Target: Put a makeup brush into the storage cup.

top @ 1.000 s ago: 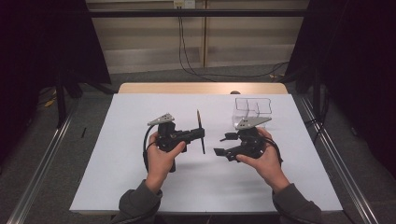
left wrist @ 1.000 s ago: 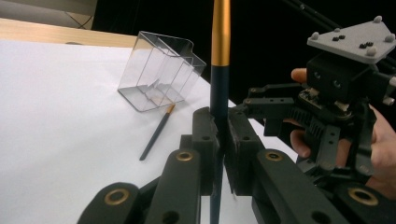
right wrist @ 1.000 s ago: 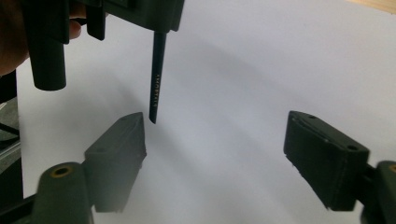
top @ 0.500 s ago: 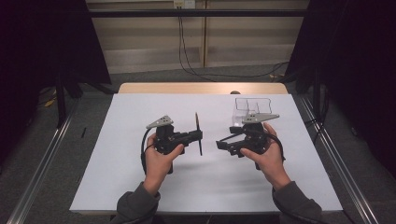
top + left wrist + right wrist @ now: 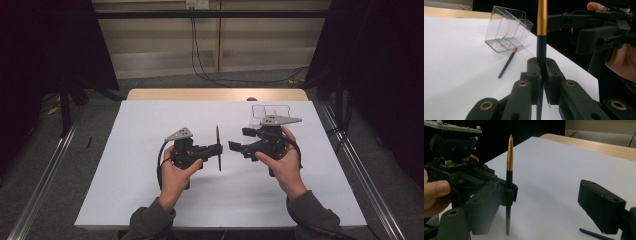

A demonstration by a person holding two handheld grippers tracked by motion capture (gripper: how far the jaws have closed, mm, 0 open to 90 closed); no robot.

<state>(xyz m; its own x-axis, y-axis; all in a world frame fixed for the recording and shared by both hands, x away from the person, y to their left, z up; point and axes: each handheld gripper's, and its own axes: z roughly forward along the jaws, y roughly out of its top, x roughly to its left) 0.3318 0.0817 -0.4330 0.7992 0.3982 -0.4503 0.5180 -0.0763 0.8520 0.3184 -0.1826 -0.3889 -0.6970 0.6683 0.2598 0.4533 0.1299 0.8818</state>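
Two jaws of the left gripper point(image 5: 219, 148) pinched an upright paintbrush point(image 5: 541, 30); the right gripper point(image 5: 235, 145), facing it nearby, stood spread apart.

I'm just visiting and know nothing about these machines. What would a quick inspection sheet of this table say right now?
Surface: white sheet over a wooden table.
Job's things: upright paintbrush in the left gripper; second paintbrush lying beside a clear plastic holder.
Clutter: nothing seen.
Grippers: left shut on the brush; right gripper open, facing it.
Cables: black cable from the left gripper; more on the floor behind.
Surroundings: dark curtains, metal rails.
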